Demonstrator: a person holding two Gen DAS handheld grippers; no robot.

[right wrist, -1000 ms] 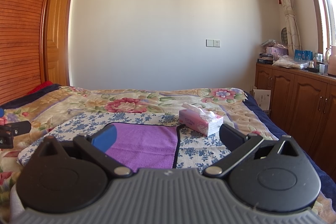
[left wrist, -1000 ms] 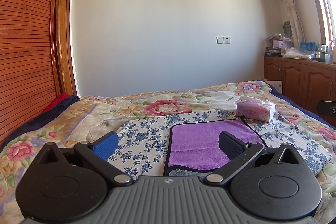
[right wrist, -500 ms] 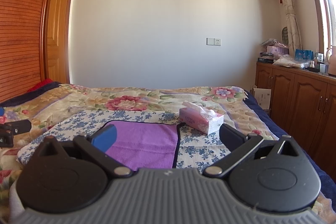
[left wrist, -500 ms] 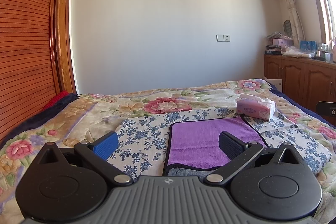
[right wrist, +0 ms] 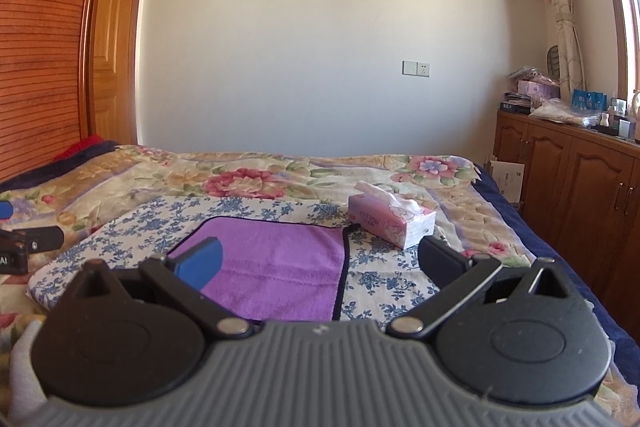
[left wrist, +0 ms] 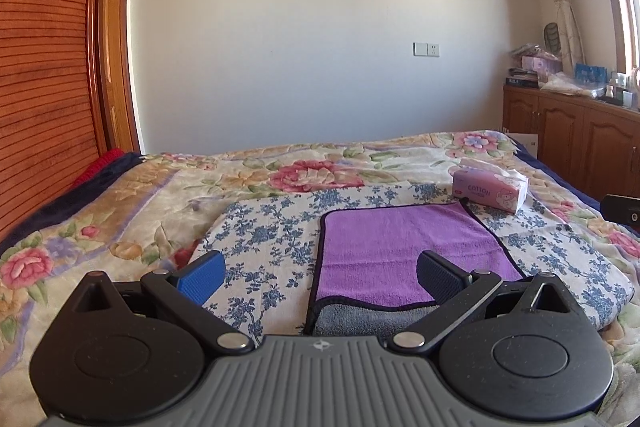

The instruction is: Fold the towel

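Both grippers are hanging above the bed with jaws spread wide, gripping nothing: my left gripper [left wrist: 320,277] is sitting over the near left part of the purple towel [left wrist: 404,251], my right gripper [right wrist: 320,263] over its right side. Towel is lying flat on a blue-flowered cloth [left wrist: 272,235], its gray underside showing at the near edge, black trim all round. Pink tissue box [right wrist: 390,221] is standing just beyond the towel's far right corner. Floral bedspread [left wrist: 132,195] is running underneath everything.
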